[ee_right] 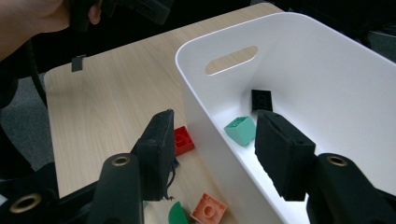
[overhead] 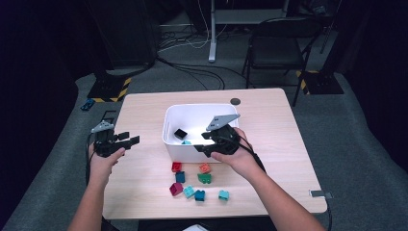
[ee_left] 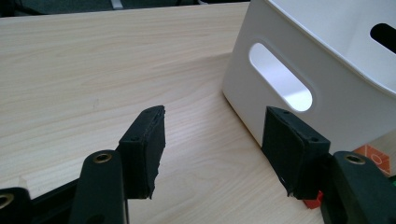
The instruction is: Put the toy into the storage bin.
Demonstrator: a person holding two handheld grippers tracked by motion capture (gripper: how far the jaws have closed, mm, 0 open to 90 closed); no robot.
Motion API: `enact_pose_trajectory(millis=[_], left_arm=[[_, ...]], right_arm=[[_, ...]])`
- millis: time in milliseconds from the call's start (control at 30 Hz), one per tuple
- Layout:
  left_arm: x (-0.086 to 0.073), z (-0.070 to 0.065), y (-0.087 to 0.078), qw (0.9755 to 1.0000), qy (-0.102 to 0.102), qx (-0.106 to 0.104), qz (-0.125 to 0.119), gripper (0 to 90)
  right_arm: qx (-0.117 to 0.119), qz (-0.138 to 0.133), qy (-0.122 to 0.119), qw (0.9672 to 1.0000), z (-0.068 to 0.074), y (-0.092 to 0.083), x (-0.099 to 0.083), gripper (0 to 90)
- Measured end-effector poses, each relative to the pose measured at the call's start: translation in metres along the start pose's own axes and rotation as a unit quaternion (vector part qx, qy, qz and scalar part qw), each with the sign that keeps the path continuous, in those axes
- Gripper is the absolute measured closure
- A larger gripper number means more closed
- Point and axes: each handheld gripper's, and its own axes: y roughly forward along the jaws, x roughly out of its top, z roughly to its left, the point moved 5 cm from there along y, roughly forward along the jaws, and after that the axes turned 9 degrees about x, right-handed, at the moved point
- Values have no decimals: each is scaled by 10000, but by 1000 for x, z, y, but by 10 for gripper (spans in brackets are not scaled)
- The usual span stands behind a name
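A white bin (overhead: 166,126) stands mid-table with a black brick (overhead: 180,133) and a teal brick (overhead: 186,142) inside. My right gripper (overhead: 204,142) hovers open over the bin's near wall. In the right gripper view its jaws (ee_right: 212,140) straddle that wall, one outside and one over the inside of the bin (ee_right: 299,56), above the teal brick (ee_right: 240,129). They hold nothing. My left gripper (overhead: 129,138) stands open and empty left of the bin. It (ee_left: 215,140) points at the bin's handle slot (ee_left: 280,77). Several loose bricks lie in front, among them red (overhead: 176,167), orange (overhead: 205,168) and green (overhead: 204,178).
The wooden table (overhead: 274,144) has bare room on its right half and far left. A small dark disc (overhead: 235,101) sits behind the bin, and a grey tag (overhead: 320,194) marks the front right edge. Beyond the table are a black chair (overhead: 276,48) and floor cables.
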Motion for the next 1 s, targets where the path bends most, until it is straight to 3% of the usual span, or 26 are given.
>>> enact_pose_trajectory(millis=[367,700,1000], left_arm=[[-1,1,1,10000,2,13,49,393],[-2,1,3,10000,-23,20,12,393],[-3,1,3,10000,-4,22,62,394]], right_arm=[[211,71,-200,9996,20,10,-27,543],[452,150,20,9989,24,26,-54,520],[469,253,124,9985,25,36,-77,496]])
